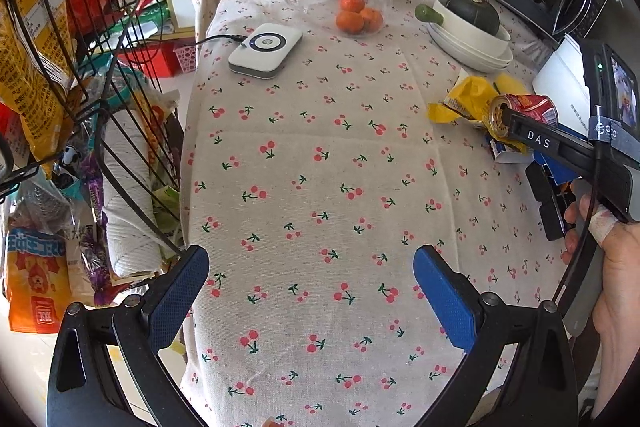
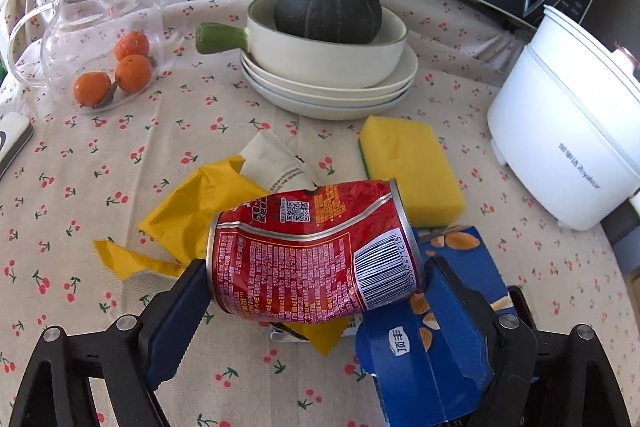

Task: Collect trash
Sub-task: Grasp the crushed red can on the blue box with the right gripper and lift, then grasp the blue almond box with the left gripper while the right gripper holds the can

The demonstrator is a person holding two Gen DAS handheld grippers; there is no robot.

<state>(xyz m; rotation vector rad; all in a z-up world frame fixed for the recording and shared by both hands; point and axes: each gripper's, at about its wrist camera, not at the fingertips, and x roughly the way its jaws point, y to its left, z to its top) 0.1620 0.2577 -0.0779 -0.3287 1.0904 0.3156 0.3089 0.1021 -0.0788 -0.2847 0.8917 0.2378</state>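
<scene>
My right gripper brackets the crushed red can at lower centre, apparently pinching its 2 ends; my left gripper gapes empty. The dented can could slip sideways onto the wrappers.

We could not tell whether the right gripper's pads pressed the dented red can. The can hid much of the yellow wrapper, and the blue carton ran off the bottom edge.
</scene>
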